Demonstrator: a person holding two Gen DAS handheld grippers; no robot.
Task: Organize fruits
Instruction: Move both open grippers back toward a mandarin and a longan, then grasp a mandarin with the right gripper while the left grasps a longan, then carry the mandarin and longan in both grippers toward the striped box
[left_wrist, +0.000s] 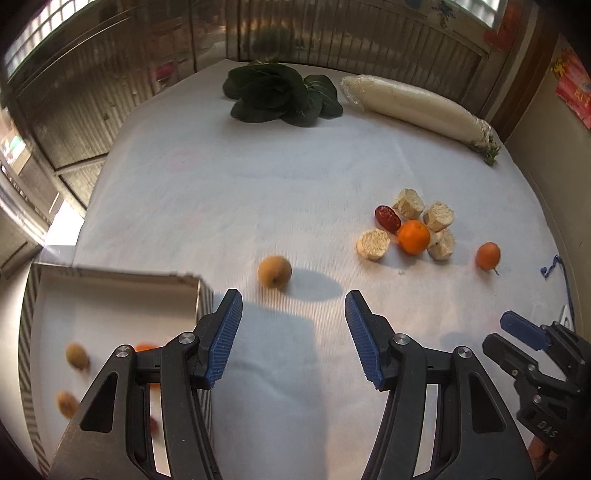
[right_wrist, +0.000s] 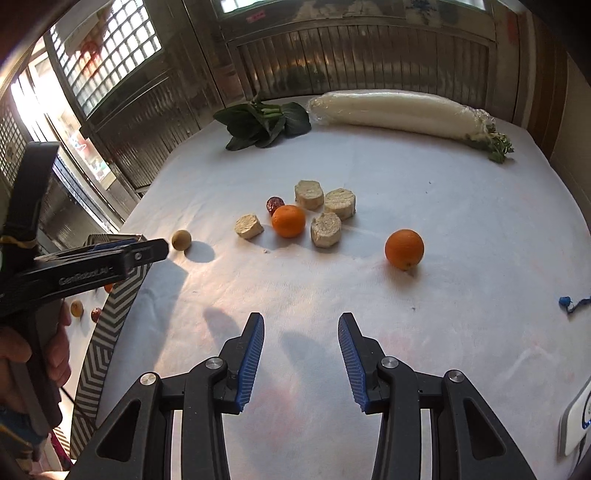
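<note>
Landmark is the striped cardboard box (left_wrist: 122, 280) at the near left of the desk (left_wrist: 221, 184), already holding a few small fruits. Next target is likely the tan round fruit (left_wrist: 274, 271), just off the box's far right corner, alone on the white cloth. It looks small, light and firm with smooth skin; being round it may roll or squirt out, so pinch across its widest middle, gentle squeeze, no crushing. Left gripper (left_wrist: 293, 308) hovers just short of that fruit, jaws apart, nothing between the blue pads, touching nothing. Right gripper (right_wrist: 301, 332) is further right of the box, jaws also apart and empty, above bare cloth. Beyond the box to the right: an orange (right_wrist: 288, 220) in a cluster with a red date (right_wrist: 275, 204) and pale cut chunks (right_wrist: 325, 229), touching or nearly; a second orange (right_wrist: 404, 249) sits alone, further right. Leafy greens (left_wrist: 280, 96) and a wrapped white radish (left_wrist: 413, 107) lie at the far edge, well away from the box, probably not fruit targets.
</note>
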